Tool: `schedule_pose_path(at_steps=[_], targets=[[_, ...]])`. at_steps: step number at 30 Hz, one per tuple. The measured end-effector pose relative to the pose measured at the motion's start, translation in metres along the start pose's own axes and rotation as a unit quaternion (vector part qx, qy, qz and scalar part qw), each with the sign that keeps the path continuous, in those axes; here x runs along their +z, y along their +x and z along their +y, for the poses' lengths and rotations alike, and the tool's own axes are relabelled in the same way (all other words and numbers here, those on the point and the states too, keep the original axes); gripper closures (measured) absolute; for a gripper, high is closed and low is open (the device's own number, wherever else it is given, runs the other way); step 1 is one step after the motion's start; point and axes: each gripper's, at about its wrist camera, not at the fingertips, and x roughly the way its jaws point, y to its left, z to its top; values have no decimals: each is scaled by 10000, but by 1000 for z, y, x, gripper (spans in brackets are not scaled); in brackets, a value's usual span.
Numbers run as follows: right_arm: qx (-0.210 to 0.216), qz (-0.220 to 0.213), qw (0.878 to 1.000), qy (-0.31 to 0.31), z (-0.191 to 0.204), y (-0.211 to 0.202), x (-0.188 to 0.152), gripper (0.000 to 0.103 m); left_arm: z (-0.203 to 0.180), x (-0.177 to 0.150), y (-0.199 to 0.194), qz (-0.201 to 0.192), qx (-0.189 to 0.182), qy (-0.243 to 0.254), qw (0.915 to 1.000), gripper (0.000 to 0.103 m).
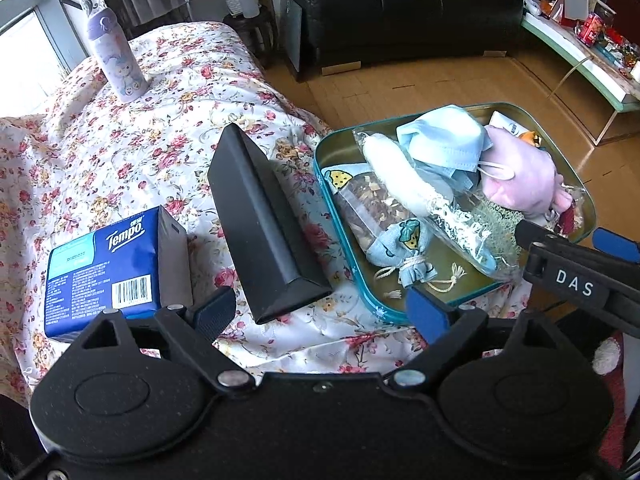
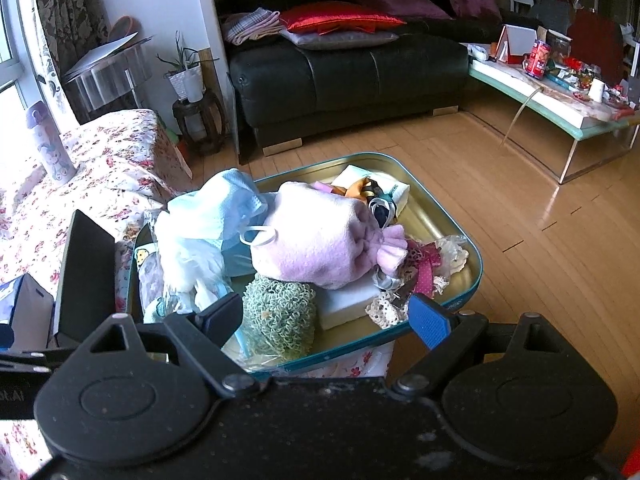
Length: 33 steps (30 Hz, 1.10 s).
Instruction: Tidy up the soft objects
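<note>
the tin tray (image 1: pixel 404 314) sits at the edge of the flowered tabletop (image 1: pixel 152 148), its rim overhanging toward the wooden floor (image 2: pixel 500 208) in the right wrist view. open cloth lies in the left half of the left wrist frame, broken by a black box (image 1: pixel 260 224) at centre, a blue tissue pack (image 1: pixel 108 268) at lower left and a bottle (image 1: pixel 116 64) at upper left.

the tray is heaped: a blue face mask (image 1: pixel 444 140), a pink pouch (image 1: pixel 520 176), a clear bag (image 1: pixel 460 216), a small blue drawstring bag (image 1: pixel 404 248) and a green curly scrubber (image 2: pixel 280 316). things under the pile are hard to make out, and the lace scraps (image 2: pixel 424 268) at the tray's right side are tangled.

the left tongs (image 1: pixel 320 308) stand wide with nothing between them, at the bottom of the frame, the black box's near end above the gap and the tray's near rim by the right finger. the right tongs (image 2: pixel 328 320) also stand wide and empty, over the tray's near edge with the scrubber between the fingers, untouched.
</note>
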Motion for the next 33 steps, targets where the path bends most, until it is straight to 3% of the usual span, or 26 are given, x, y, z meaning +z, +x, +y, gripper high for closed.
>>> schedule_pose_path(at_steps=[33], targets=[[-11,-20,10000,39,2,0,-2,13,1,-1,-2,-21,59,41,10000,14]])
